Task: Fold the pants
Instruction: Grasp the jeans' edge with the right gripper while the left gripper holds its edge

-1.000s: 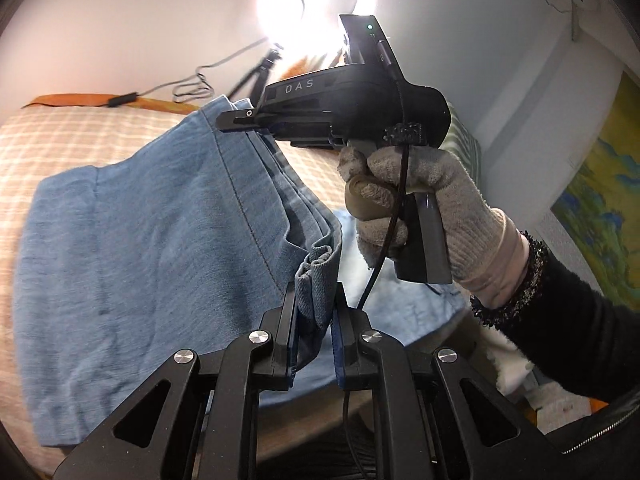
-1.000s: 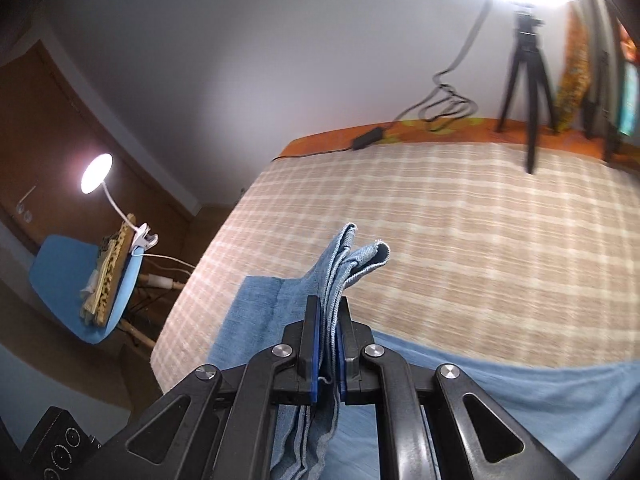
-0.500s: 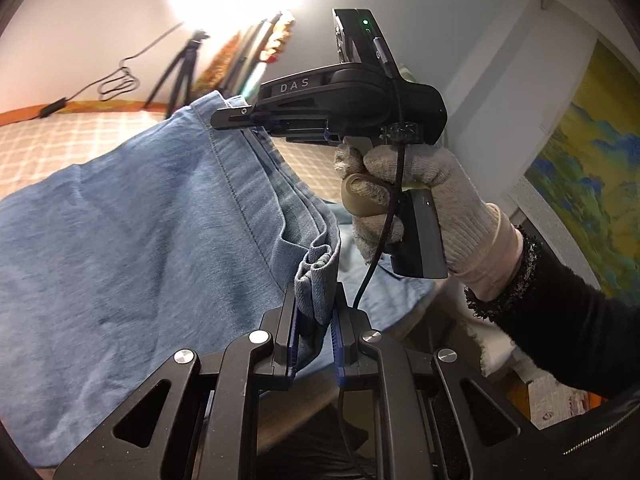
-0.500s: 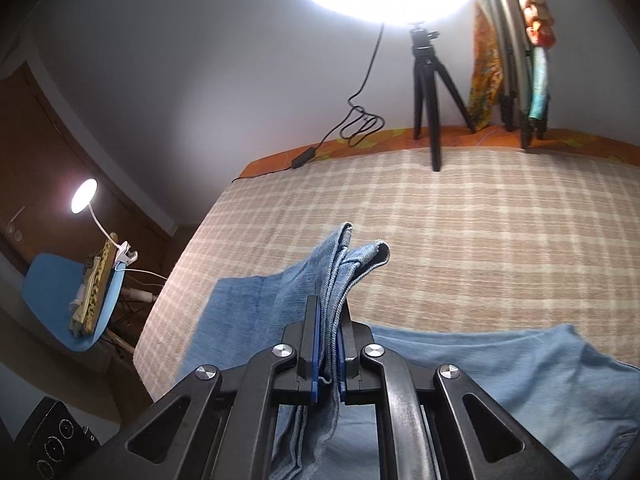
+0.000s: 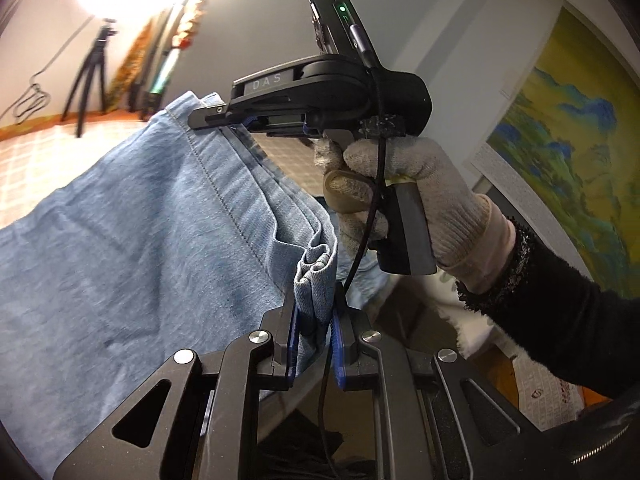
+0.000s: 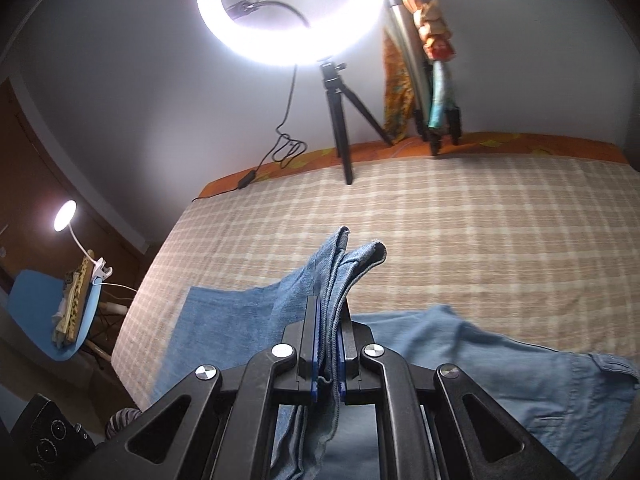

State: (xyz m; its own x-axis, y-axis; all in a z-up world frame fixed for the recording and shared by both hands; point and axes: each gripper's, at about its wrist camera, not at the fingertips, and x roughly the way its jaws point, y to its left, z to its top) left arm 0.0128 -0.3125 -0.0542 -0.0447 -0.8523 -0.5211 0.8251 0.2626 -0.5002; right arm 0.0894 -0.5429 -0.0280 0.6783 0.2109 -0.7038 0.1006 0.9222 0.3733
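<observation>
Pants [image 5: 132, 240] of light blue denim are held lifted above the checked bed [image 6: 460, 232], with the remaining fabric trailing down onto the bedcover. One bunched edge is clamped between the closed fingers of the left gripper [image 5: 314, 320], and a second gathered edge is clamped between the closed fingers of the right gripper [image 6: 328, 340], which is gripped by a gloved hand [image 5: 420, 200]. A lit ring light [image 6: 288, 12] on a tripod [image 6: 344, 120] is positioned at the far edge of the bed.
</observation>
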